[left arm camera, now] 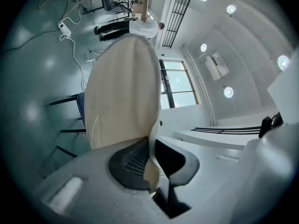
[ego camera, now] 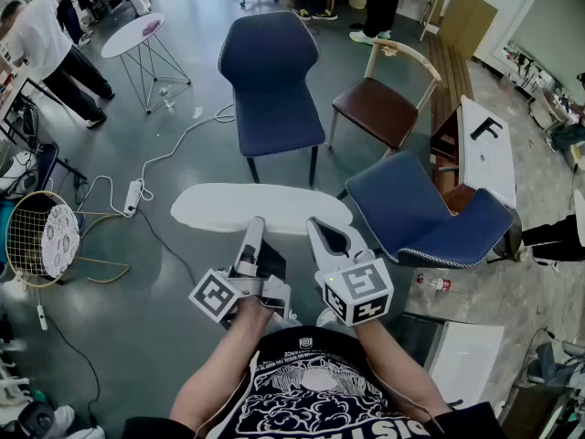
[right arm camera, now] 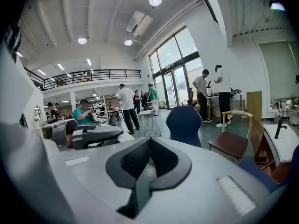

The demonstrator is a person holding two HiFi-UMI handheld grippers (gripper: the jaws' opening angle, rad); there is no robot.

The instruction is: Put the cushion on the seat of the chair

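The left gripper (left arm camera: pixel 152 141) pinches the near edge of the cream cushion (left arm camera: pixel 121 92) between narrow jaws, holding it above the floor, short of the blue chair (ego camera: pixel 271 99). The right gripper (right arm camera: pixel 149 148) has its jaws pressed together.

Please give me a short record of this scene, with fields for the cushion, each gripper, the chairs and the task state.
cushion: cream, oval, held up by one edge in front of the person
left gripper: jaws shut on the cushion's edge
right gripper: jaws together, nothing between them
navy chair: straight ahead, seat bare
wooden chair: brown seat, right of the navy chair
blue chair: nearest, on the right, seat bare
task state: cushion not yet on any seat
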